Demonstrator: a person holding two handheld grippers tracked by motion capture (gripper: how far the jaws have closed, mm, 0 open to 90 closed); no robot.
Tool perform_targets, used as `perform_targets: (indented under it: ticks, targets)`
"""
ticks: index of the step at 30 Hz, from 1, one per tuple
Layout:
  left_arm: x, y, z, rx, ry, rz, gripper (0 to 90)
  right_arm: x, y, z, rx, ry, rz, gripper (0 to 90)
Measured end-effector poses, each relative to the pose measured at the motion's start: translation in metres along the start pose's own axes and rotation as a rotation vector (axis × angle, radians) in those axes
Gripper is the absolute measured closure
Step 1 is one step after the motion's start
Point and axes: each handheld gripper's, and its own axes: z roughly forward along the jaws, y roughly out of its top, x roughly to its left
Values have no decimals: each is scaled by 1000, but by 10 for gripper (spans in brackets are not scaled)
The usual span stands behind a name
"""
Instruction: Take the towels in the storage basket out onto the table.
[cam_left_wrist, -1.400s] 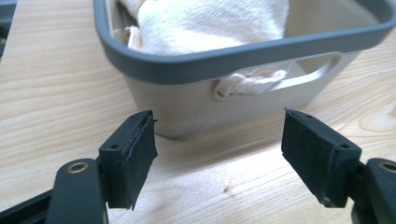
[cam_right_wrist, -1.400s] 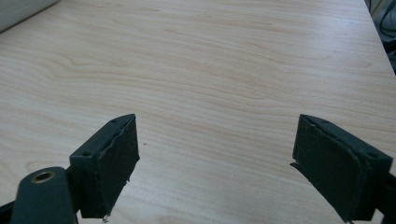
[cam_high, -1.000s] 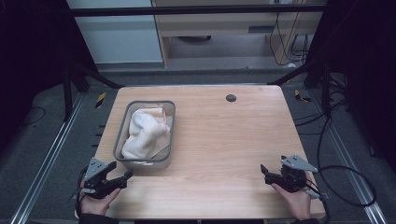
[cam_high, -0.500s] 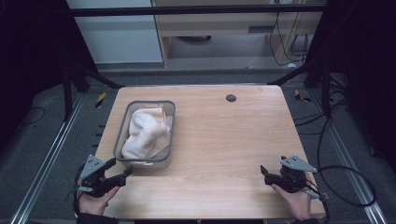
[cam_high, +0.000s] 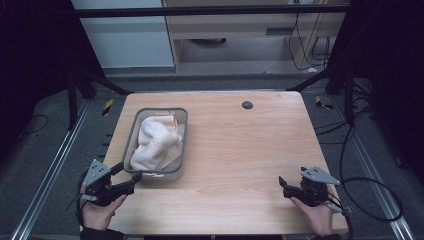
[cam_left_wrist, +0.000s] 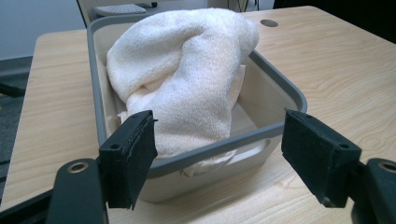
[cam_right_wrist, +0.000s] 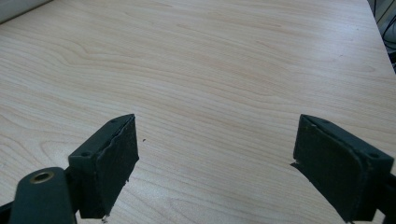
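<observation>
One wooden desk (cam_high: 240, 150) carries one grey rectangular bin (cam_high: 131, 142), which stands on the left half with its long side running near to far. Inside the bin lies one bundle of white towel (cam_high: 152, 142), crumpled and heaped so that it rises above the rim; in the left gripper view the towel (cam_left_wrist: 187, 70) mounds well over the grey rim of the bin (cam_left_wrist: 275, 79), and a pale fold of cloth hangs over the near wall at the rim. One small dark round hole (cam_high: 247, 105) sits in the desk surface toward the far edge, right of the bin and well apart from it. There are two grippers, one in each of the person's hands, both at the near edge. The left gripper (cam_high: 131, 172) is at the near left corner of the desk, just beside the bin's near end, with its fingers spread wide apart and holding nothing; from its own camera the two black pads stand either side of the bin's near wall without touching it. The right gripper (cam_high: 281, 186) rests at the near right, well apart from the bin, held by the right hand (cam_high: 314, 216); its fingers (cam_right_wrist: 109, 158) are likewise parted wide, with bare wood grain between them and nothing gripped.
</observation>
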Motion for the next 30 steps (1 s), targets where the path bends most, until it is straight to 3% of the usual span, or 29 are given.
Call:
perform_targets:
  ticks: [11, 30]
  targets:
    - [4, 14, -4, -17, -5, 5, 253, -1, 0, 1, 4, 0, -2, 138]
    - [10, 47, 17, 15, -2, 35, 237, -2, 0, 3, 14, 5, 1, 136]
